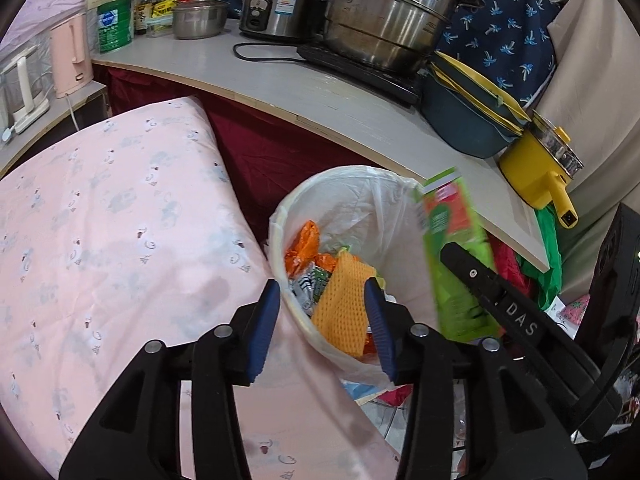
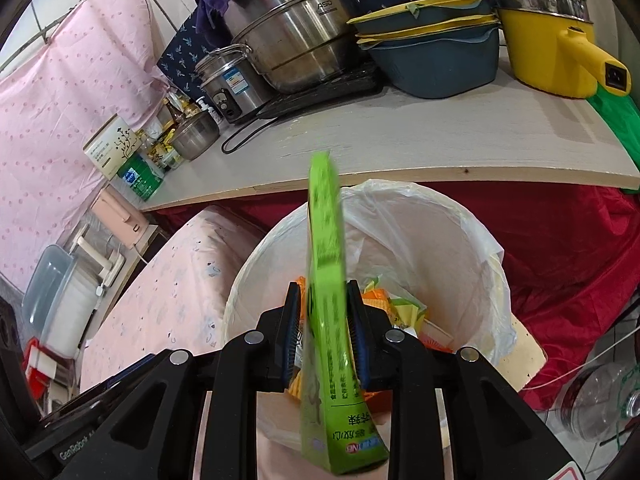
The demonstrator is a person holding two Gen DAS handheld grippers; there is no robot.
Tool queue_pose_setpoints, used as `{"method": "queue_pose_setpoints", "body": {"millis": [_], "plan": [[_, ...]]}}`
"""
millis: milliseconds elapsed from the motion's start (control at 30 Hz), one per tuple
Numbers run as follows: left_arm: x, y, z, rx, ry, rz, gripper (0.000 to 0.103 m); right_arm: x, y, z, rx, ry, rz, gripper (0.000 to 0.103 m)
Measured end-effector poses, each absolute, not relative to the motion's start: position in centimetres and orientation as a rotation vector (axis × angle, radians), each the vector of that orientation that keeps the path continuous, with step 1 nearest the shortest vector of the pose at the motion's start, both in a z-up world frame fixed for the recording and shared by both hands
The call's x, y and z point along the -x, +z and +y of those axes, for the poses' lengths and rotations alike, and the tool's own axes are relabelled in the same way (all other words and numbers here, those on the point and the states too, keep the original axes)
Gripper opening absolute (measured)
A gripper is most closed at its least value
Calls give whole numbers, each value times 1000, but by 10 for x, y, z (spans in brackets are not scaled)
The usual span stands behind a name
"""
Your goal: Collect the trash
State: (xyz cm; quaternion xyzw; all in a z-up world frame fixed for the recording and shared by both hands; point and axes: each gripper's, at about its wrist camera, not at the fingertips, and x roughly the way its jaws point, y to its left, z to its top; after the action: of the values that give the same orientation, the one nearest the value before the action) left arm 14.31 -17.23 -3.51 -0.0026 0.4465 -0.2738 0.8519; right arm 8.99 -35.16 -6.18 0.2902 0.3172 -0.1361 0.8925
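Note:
A white bin lined with a plastic bag stands on the floor between the bed and the counter; it holds orange netting and wrappers. My left gripper is open and empty, just above the bin's near rim. My right gripper is shut on a flat green packet, held edge-on over the bin. In the left wrist view the green packet and the right gripper's black finger hang over the bin's right side.
A pink quilted bed lies left of the bin. A grey counter behind carries steel pots, a rice cooker, blue basins and a yellow pot. Red cloth hangs below it. A clear bottle lies on the floor at right.

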Motion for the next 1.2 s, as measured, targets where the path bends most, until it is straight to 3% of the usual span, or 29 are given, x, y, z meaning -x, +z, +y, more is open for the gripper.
{"method": "queue_pose_setpoints", "body": {"millis": [100,233,633,1000,1200], "plan": [[-143,-34,-166,8,-564,937,45,-93,-58,-347,-590,-283,654,32],[-142,-32,-156,14,-543,927,52,-93,-51,-338,-569,-278,646,35],[-124,-19,-131,12,-506,885,61,-75,-26,-315,-510,-262,637,50],[-99,-13,-109,-25,-456,854,75,-41,-9,-286,-372,-275,642,80],[-87,-14,-97,-50,-415,842,85,-25,-5,-274,-298,-266,661,85]]}}
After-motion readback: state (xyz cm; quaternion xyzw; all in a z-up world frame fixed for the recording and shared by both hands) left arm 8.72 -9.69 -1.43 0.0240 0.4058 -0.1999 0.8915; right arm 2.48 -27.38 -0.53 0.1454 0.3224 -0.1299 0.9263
